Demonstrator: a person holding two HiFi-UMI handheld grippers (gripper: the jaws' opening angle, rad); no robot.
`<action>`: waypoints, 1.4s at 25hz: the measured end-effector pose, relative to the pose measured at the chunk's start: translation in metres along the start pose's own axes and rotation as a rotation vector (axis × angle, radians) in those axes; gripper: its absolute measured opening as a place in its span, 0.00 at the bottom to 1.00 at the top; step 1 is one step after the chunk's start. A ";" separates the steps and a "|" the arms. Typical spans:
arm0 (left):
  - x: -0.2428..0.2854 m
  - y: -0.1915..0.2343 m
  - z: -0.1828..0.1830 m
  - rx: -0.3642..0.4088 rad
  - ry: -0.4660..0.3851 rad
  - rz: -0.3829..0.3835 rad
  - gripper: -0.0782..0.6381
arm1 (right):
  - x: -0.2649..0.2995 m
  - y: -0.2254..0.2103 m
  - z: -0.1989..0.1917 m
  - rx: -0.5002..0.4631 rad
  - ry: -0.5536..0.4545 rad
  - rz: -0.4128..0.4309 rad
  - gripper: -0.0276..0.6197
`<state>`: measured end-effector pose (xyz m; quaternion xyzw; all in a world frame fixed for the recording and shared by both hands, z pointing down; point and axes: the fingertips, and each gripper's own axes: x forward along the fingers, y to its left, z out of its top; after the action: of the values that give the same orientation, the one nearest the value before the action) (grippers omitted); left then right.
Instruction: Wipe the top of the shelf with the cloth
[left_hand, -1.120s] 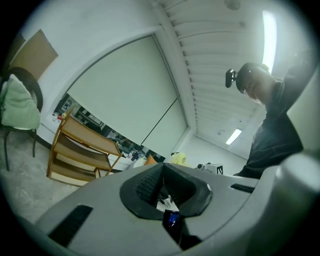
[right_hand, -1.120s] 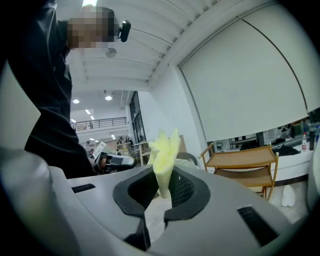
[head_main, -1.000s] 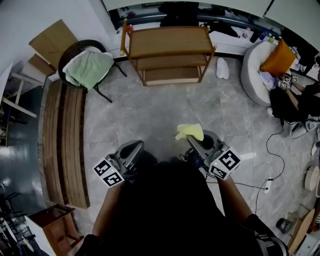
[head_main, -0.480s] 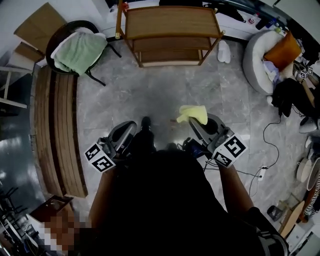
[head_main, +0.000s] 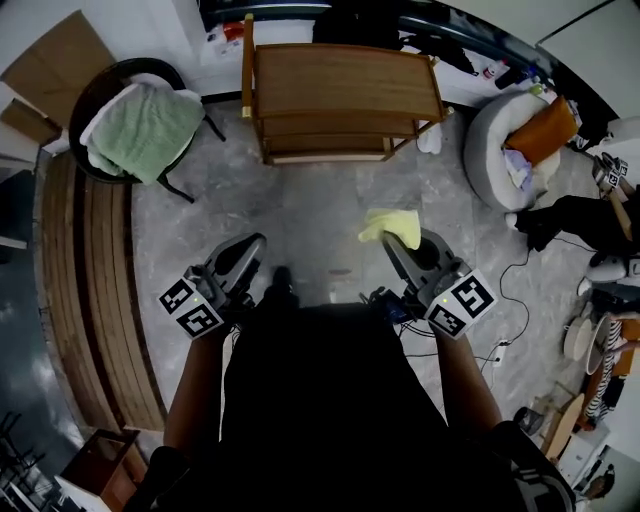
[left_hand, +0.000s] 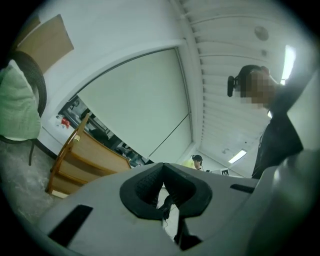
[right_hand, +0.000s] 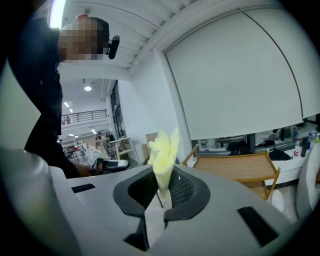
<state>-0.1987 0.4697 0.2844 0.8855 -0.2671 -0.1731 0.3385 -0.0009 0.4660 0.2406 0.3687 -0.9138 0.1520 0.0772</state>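
Yellow cloth (head_main: 392, 226) sticks up out of the right gripper (head_main: 399, 249), whose jaws are pinched on it, just right of the head view's centre. At centre left, the left gripper (head_main: 248, 249) has its jaws closed together with nothing between them. Both hang over the grey floor (head_main: 320, 215). At top centre, well apart from both, stands the wooden shelf (head_main: 340, 80).

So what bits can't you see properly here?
Shelf, lower boards: head view, mostly hidden under its top.
Chair seat: head view, covered by the green towel.
Yellow cloth, lower end: right gripper view, pinched inside the jaws of the right gripper.
Bottles: head view, too small to read.
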 end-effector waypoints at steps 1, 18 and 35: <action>0.003 0.008 0.003 -0.026 0.016 -0.017 0.13 | 0.007 -0.006 0.005 0.009 0.005 -0.026 0.11; 0.094 0.118 0.016 -0.147 0.118 0.071 0.12 | 0.110 -0.105 0.016 -0.007 0.072 0.045 0.11; 0.242 0.181 0.083 -0.059 0.153 0.375 0.12 | 0.217 -0.305 0.076 -0.033 0.133 0.364 0.11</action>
<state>-0.1111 0.1710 0.3202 0.8206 -0.3954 -0.0470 0.4100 0.0541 0.0909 0.2915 0.1854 -0.9606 0.1726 0.1147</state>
